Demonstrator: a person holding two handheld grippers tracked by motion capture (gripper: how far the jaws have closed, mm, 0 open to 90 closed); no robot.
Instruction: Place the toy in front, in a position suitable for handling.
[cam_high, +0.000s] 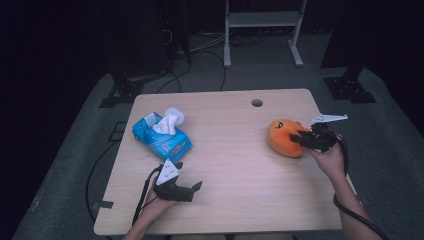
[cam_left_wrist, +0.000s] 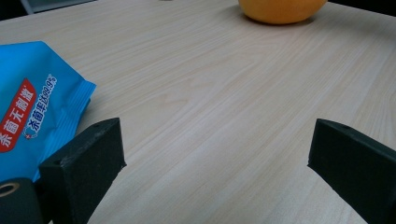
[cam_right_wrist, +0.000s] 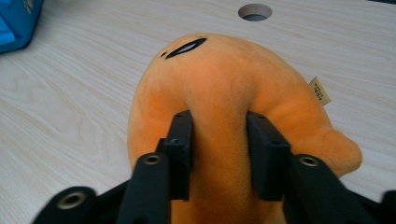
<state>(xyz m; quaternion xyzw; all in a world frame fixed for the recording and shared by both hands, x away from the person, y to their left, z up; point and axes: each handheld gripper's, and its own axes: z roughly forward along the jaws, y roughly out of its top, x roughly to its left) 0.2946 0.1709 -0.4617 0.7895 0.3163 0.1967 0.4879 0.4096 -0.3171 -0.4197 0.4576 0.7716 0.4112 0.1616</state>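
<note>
Nearest the camera, the left gripper rests low on the table, jaws spread wide and empty, beside a blue tissue pack. At the table's right edge, the right gripper pinches a fold of the orange plush toy, apparently lying on the table.

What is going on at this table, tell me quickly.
A person works with a gripper in each hand. The right gripper is shut on an orange plush toy, pinching a fold of it near the table's right edge; the toy looks to be resting on the table. The left gripper is open and holds nothing, low over the table beside a blue tissue pack.
</note>
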